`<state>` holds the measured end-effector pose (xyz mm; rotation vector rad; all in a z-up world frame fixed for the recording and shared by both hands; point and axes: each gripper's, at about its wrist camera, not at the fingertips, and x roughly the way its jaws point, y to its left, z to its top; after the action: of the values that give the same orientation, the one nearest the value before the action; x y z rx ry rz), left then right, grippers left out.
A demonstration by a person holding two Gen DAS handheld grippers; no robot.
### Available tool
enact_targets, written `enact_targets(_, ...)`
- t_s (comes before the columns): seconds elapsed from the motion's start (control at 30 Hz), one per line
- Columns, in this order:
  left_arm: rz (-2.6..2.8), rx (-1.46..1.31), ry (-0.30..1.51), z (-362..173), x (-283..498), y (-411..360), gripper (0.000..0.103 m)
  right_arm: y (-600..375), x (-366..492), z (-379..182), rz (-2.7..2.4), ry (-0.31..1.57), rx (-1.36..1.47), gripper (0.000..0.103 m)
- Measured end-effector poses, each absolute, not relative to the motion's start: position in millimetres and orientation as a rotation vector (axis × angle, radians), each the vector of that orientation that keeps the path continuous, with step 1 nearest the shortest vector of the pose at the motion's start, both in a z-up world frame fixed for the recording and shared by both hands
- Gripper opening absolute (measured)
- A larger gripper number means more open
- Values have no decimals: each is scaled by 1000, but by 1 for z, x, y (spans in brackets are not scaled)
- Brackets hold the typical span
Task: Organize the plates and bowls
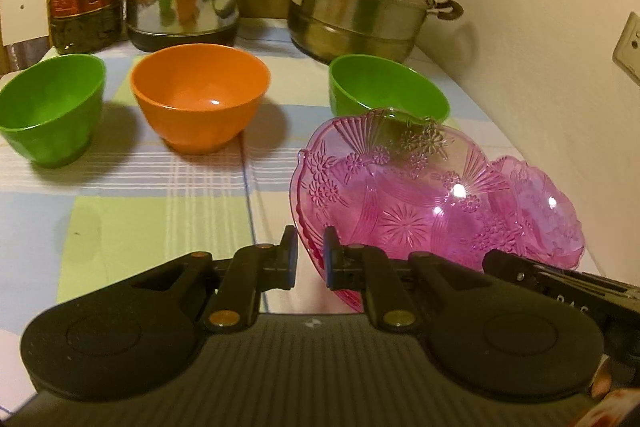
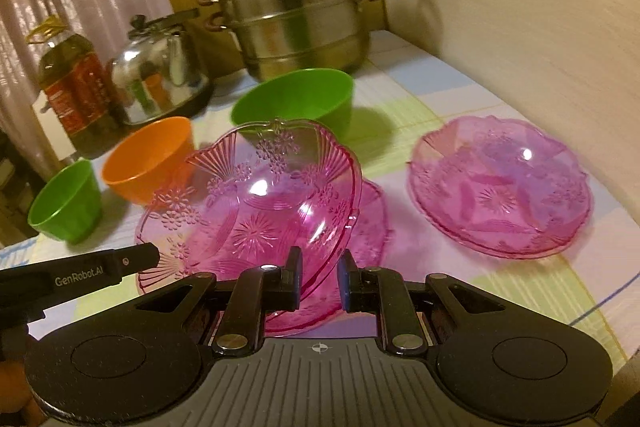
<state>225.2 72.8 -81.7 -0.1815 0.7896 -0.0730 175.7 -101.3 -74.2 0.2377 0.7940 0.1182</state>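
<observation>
Both clamped on one tilted pink plate point(image 2: 272, 211), left gripper point(image 1: 310, 259) and right gripper point(image 2: 320, 279) at opposite rims, orange bowl point(image 1: 200, 99) ahead-left of both.

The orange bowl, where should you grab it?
Pinch the orange bowl at its thin rim, coming down from above on the near edge. It stands upright and open, apart from the green bowl, and its round sides are probably too wide for a hand-held gripper.
</observation>
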Motion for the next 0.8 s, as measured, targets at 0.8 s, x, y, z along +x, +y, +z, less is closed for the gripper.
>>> enact_targets(0.8,-48,-197,853,-98,243,60,11,-109,192,-88,67,859,243,18)
